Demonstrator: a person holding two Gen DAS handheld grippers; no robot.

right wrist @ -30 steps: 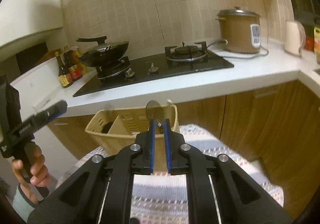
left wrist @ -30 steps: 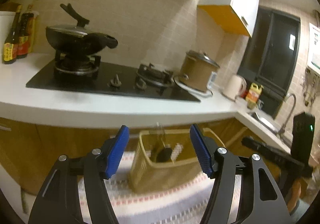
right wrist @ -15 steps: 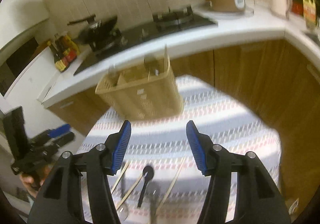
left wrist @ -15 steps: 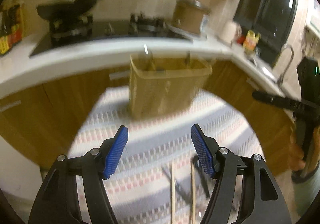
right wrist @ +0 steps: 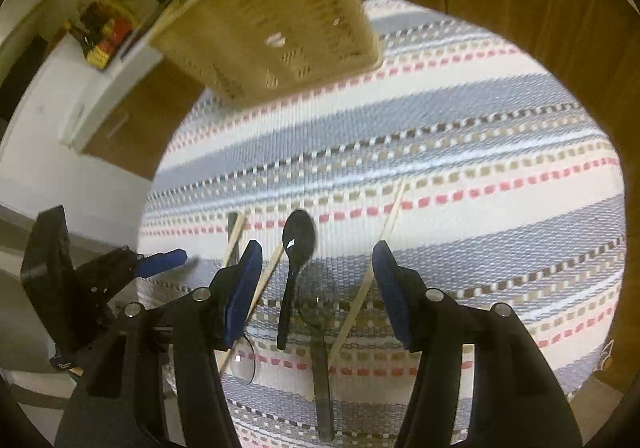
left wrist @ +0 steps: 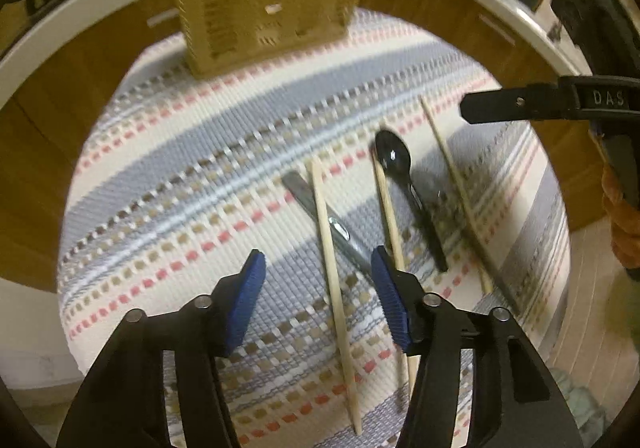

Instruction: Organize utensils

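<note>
Tongs: left gripper (left wrist: 316, 282) and right gripper (right wrist: 318, 274) both agape, empty | step: choosing next utensil | spoon (right wrist: 294, 268) and chopsticks (left wrist: 334, 264) lie on mat (right wrist: 480, 151), basket (right wrist: 272, 19) beyond (blurred) | next: judged, right drops astride spoon handle, closes.

Left claw (left wrist: 316, 288) frame: matte black plastic arms, broad and angular, widening toward the camera.
Left claw pads (left wrist: 249, 300): bright blue, ribbed, long and narrow with rounded tips.
Left claw screws: round silver heads, two showing on each arm.
Right claw (right wrist: 318, 282) frame: the same matte black arms, with a boxy black body visible from the other camera.
Right claw pads (right wrist: 390, 288): blue, ribbed, matching the left pair.
Right claw screws: silver round heads, two per arm.
Right claw markings: pale letters "DAS" on one black arm; a small green light on the body.
Skin: orange-lit fingers of the right hand (left wrist: 624, 224), blurred.
</note>
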